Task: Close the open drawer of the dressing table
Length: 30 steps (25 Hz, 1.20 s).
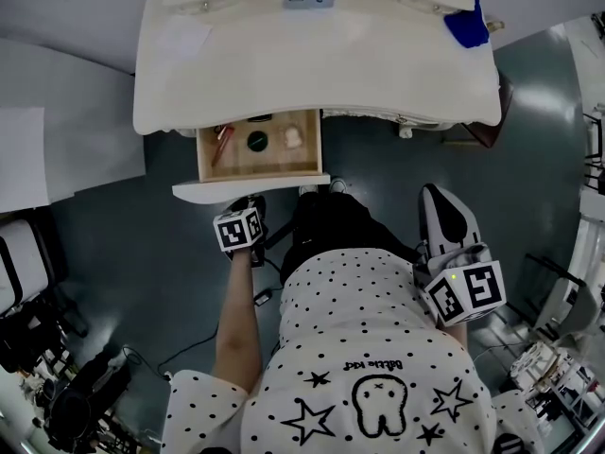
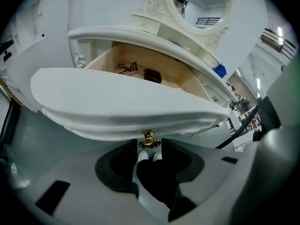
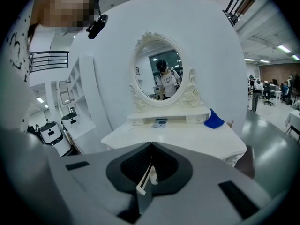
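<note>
Closest to the head camera, a white dotted shirt printed with stars and a tooth is seen, with a bare forearm reaching forward from it at the left. At the end of that forearm the left gripper is held pointing steeply down, just before the white front of the open drawer. In the left gripper view its jaws are shown well apart and clamped on nothing (dark trousers and white shoes are seen through the gap). The drawer's brass knob is seen just beyond the fingertips, in line with the gap; whether it is touched cannot be told.

The drawer is pulled out from under the left part of the white dressing table. On its wooden floor a reddish stick-like item, a dark round item and a pale item are laid side by side.

The right gripper is held at the person's right, well apart from the drawer. In the right gripper view its jaws are brought together at the tips, and nothing is gripped. Beyond them the table top, an oval mirror in a carved frame and a blue cloth at the table's right rear are shown.
</note>
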Motion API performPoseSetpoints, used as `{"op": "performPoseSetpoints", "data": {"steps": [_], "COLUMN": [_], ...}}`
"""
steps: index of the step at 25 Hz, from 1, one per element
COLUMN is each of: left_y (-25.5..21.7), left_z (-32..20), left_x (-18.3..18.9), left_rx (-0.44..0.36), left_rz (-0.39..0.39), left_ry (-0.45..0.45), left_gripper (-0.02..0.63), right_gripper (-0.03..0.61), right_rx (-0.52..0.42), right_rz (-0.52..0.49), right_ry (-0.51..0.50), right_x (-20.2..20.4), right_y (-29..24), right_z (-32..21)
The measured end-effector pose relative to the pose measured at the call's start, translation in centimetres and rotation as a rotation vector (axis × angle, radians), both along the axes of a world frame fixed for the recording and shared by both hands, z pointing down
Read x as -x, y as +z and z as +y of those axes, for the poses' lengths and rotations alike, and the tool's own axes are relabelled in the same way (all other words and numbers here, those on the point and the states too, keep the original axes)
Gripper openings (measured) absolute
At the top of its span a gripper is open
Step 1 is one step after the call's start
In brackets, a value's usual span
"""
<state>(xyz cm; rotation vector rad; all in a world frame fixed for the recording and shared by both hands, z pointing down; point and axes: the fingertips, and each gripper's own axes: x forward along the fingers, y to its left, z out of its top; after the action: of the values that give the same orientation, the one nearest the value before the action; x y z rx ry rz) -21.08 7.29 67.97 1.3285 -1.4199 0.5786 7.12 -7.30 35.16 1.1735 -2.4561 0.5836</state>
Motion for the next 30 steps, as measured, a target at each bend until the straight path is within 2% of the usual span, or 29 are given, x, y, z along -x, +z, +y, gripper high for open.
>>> {"op": "performPoseSetpoints", "data": {"steps": [9, 30], "left_y": [0.2, 0.2], "left_z": [-0.8, -4.0], "left_x": [0.1, 1.3], "left_rx": [-0.012, -0.021], "left_rz": [-0.058, -0.078], "left_ry": [0.017, 0.014], "left_gripper": [0.153, 0.152], "right_gripper": [0.009, 0.009], "right_rx": [0.001, -0.004], "right_rz": [-0.002, 0.008], "right_ry": [0.004, 0.063], "right_x": [0.0, -1.5], "right_y": [0.1, 0.0], "right_z": [0.0, -0.1]}}
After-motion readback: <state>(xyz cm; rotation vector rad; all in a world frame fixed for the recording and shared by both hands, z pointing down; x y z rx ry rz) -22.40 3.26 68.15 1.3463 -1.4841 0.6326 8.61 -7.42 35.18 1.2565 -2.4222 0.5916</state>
